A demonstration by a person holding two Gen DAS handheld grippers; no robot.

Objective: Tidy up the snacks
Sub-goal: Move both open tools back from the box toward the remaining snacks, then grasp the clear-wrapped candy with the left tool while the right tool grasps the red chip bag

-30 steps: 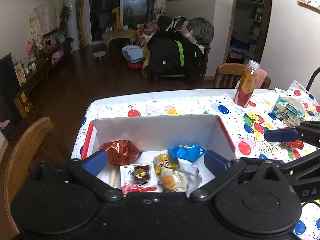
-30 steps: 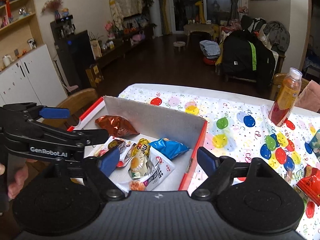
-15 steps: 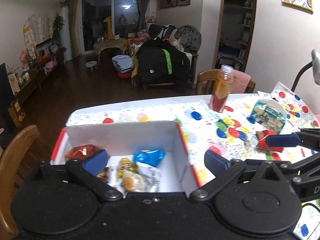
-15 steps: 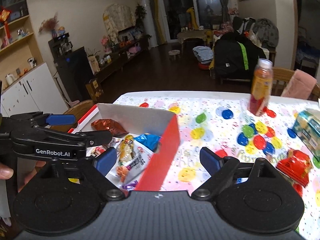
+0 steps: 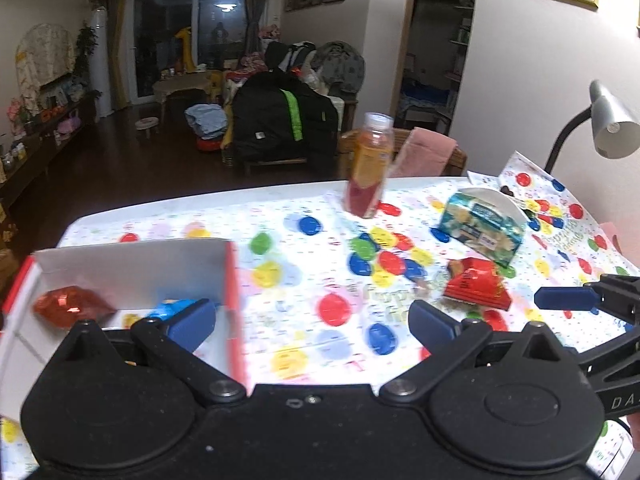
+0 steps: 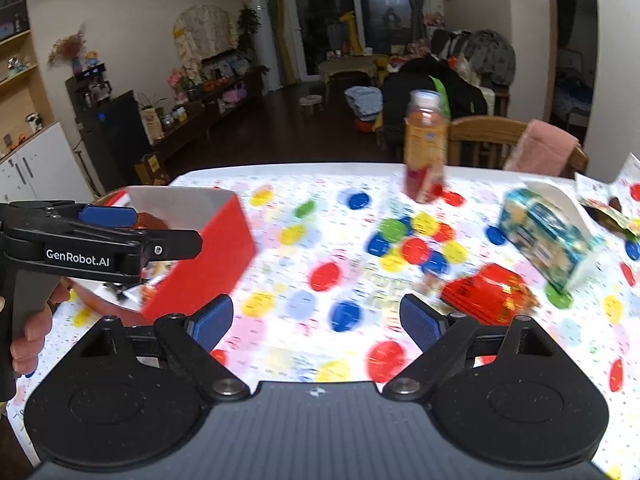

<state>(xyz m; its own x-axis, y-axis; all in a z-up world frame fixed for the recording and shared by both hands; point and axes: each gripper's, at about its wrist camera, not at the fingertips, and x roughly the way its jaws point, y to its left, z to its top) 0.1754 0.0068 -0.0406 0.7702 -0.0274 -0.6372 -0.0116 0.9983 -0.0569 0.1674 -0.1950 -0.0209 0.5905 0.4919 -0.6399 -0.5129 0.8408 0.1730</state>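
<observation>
The left gripper [image 5: 312, 322] stands wide open and empty over the balloon-print tablecloth [image 5: 304, 272], its blue pads [image 5: 192, 322] touching nothing. The right gripper [image 6: 316, 322] is spread just as wide, also holding nothing. The red cardboard box with white inner walls [image 5: 234, 280] sits at about nine o'clock from the left gripper, with a shiny red foil snack [image 5: 70, 304] and a blue packet [image 5: 172, 306] inside. A crumpled red snack bag [image 6: 486, 294] lies on the cloth at roughly two o'clock from the right gripper, near its right pad. Beyond it stand a blue-green carton [image 6: 540, 232] and an orange drink bottle [image 6: 425, 148].
</observation>
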